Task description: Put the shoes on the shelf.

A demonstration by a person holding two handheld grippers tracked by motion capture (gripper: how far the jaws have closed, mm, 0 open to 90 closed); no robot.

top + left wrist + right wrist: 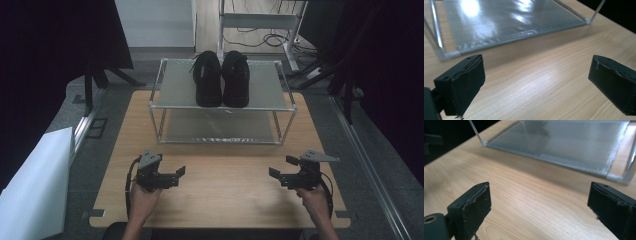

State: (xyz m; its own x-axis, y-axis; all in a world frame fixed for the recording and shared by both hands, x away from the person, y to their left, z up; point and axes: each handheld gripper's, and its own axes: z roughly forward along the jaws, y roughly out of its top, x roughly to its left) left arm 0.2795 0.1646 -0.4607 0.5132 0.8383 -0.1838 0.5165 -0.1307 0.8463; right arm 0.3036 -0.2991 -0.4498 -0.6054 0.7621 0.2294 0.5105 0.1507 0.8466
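Nearest the high camera, the person's two forearms came in from the bottom edge, each hand holding a black two-jaw gripper low over the pale wooden table point(220, 195). The left gripper point(181, 172) and the right gripper point(272, 173) pointed inward toward each other, well apart, with bare tabletop between them. Both claws stood spread wide and held nothing; in each gripper view the two black padded jaws rose at the far sides of the frame with only wood grain between them.

Beyond them stood a two-tier rack of silvery metal tubing with grey mesh shelves point(175, 87). Its lower shelf point(506, 22) lay bare and showed close ahead of both grippers, glinting in the left gripper view. On the upper shelf, at the middle and toward the back, a pair of black lace-up shoes point(221, 77) sat side by side, touching or nearly so, toes toward the person.

The shoes were the likeliest things to be handled. They would probably be light to moderate in weight, with a soft, yielding upper and a stiffer sole and heel. A pinch across the toe would likely crush and slip; the firmer hold seemed to be at the heel collar or the rim of the opening, one jaw inside and one outside. The loose laces could snag on the rack's tubing.
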